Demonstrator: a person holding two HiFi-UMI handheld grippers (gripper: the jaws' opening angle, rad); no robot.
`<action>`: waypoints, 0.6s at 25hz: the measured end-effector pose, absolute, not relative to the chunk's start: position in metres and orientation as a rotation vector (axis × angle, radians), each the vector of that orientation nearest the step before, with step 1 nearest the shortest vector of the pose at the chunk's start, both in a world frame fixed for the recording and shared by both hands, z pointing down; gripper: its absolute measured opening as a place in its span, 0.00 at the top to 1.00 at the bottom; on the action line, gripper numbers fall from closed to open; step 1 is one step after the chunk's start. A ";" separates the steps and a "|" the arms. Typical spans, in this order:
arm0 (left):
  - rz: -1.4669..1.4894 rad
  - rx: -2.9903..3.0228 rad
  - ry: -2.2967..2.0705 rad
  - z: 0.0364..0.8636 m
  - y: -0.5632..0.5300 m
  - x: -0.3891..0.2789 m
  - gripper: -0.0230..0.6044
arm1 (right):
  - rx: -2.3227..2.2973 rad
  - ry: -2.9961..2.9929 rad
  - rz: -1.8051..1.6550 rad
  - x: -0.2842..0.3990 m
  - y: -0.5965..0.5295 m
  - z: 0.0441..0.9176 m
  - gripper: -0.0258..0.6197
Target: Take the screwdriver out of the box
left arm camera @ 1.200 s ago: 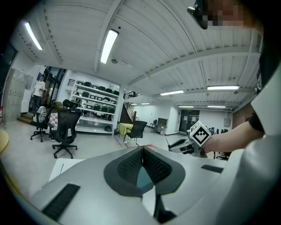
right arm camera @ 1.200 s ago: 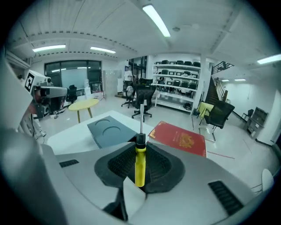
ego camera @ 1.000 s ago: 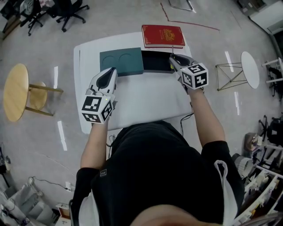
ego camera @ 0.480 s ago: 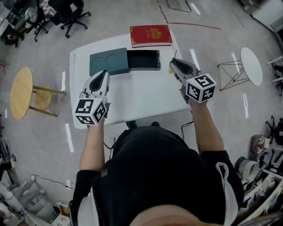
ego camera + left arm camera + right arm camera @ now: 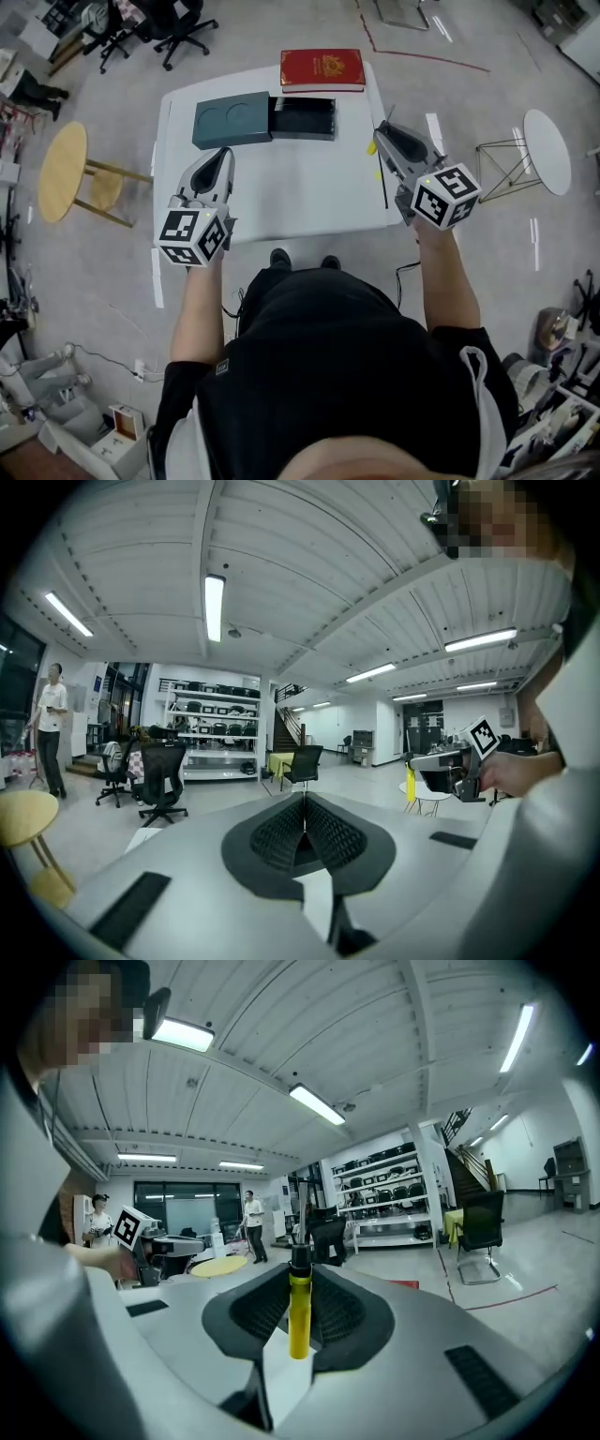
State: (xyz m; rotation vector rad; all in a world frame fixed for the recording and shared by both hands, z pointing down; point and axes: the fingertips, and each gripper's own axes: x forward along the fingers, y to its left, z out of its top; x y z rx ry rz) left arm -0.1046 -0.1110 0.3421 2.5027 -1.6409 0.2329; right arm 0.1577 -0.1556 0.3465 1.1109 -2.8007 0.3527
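Screwdriver (image 5: 299,1312), yellow-handled, is clamped shaft-up in the right hand-held gripper (image 5: 384,131), out of the box (image 5: 303,119) and to its right, at the table (image 5: 309,192) edge. The left hand-held gripper (image 5: 222,155), jaws together and empty, hovers left of the box.

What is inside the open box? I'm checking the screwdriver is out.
Only the box's dark, bare interior shows; shadowed corners are unreadable. The screwdriver is in the right gripper.
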 end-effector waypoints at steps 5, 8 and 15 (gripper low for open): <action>0.227 2.534 -1.645 0.330 -0.109 -0.111 0.94 | 1.126 -2.853 0.330 0.156 -0.145 0.330 0.83; 0.233 2.546 -1.632 0.327 -0.111 -0.118 0.94 | 1.127 -2.875 0.336 0.148 -0.142 0.321 0.83; 0.232 2.535 -1.650 0.329 -0.113 -0.150 0.94 | 1.082 -2.925 0.282 0.113 -0.143 0.311 0.83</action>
